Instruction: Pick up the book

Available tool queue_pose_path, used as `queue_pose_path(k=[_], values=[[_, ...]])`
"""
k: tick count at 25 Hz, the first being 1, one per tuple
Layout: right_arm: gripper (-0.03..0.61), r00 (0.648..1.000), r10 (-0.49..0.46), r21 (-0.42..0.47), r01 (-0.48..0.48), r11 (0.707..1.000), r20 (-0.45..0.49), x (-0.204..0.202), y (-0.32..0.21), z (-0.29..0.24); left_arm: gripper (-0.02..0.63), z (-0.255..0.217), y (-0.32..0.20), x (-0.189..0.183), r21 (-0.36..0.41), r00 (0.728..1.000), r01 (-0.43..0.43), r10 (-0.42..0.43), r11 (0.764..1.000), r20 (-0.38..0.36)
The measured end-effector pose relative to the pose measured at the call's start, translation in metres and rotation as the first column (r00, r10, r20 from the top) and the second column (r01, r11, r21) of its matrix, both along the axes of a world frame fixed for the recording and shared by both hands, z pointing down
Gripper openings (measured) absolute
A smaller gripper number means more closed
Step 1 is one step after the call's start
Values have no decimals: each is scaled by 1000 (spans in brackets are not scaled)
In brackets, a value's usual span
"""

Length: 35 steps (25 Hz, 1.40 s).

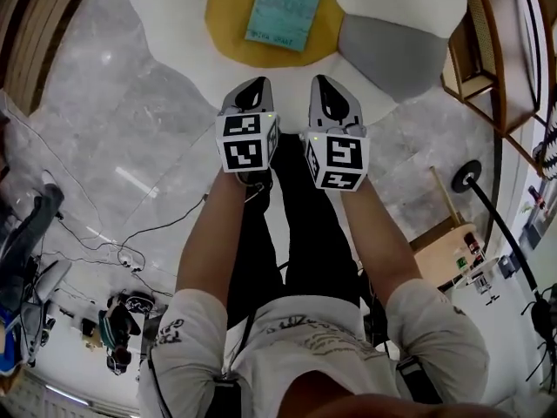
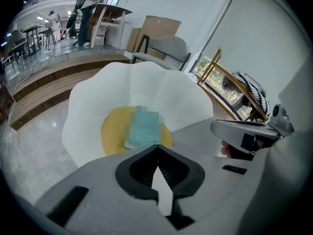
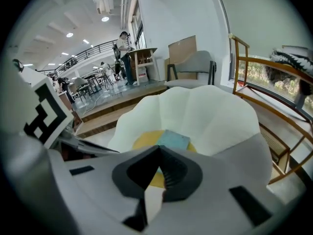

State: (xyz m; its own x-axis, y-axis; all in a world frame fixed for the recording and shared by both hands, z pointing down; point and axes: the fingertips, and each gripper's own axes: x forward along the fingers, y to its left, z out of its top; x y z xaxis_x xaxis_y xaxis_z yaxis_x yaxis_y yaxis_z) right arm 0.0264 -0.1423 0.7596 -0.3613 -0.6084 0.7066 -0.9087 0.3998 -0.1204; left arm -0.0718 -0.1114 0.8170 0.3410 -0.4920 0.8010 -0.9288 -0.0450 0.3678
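Note:
The book [image 1: 285,7] is teal and lies flat on the yellow round centre [image 1: 231,24] of a white egg-shaped cushion [image 1: 174,7] on the floor. It shows ahead of the jaws in the left gripper view [image 2: 144,126], under a mosaic patch, and in the right gripper view [image 3: 173,140]. My left gripper [image 1: 258,83] and right gripper [image 1: 324,80] hang side by side above the cushion's near edge, short of the book and apart from it. Both point down and forward. Each is shut with nothing between its jaws, as both gripper views show: left gripper [image 2: 157,147], right gripper [image 3: 159,148].
A grey patch [image 1: 392,50] lies on the cushion right of the book. A wooden shelf frame [image 1: 487,50] stands at the right, with a black round stand base [image 1: 466,177] and a wooden stool [image 1: 444,251] nearer. Cables [image 1: 113,242] trail over the marble floor at the left. A grey chair [image 2: 166,48] stands behind.

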Motion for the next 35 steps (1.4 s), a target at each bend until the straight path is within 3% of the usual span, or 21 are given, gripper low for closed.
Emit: queue_pose_path(k=[8,12,14,16,21,22,25,26,35], values=[[26,1000,-24,-1,24,1000,-11,-10,-9,51,14,75,-4,-18,-46,990,113,-116,993,-75],[26,1000,-27,8,27,1000,-9,-11,-15,68,14,104,-12,-18,-63,960,210,-218,976,-177],[26,999,-32,8,32,999,-8,-12,-16,76,14,115,-17,-16,-87,924,264,-277,961,-264],[26,999,-40,7,40,999,-11,-14,-16,82,179,127,-22,-13,-115,881,296,-318,948,-352],[26,999,-49,4,50,999,-13,-14,-13,95,190,156,-25,-14,-185,791,366,-409,912,-454],[26,999,-53,1,53,999,-12,-14,-13,98,190,160,-27,-13,-201,761,383,-431,902,-485],[26,997,-71,-8,71,997,-12,-13,-12,107,190,173,-35,-10,-265,636,439,-505,859,-584],[26,997,-75,-9,75,997,-14,-13,-11,110,195,178,-37,-9,-279,607,448,-518,849,-602],[26,998,-66,-28,66,997,-15,-6,-7,126,256,210,-50,-2,-313,534,445,-529,839,-660]])
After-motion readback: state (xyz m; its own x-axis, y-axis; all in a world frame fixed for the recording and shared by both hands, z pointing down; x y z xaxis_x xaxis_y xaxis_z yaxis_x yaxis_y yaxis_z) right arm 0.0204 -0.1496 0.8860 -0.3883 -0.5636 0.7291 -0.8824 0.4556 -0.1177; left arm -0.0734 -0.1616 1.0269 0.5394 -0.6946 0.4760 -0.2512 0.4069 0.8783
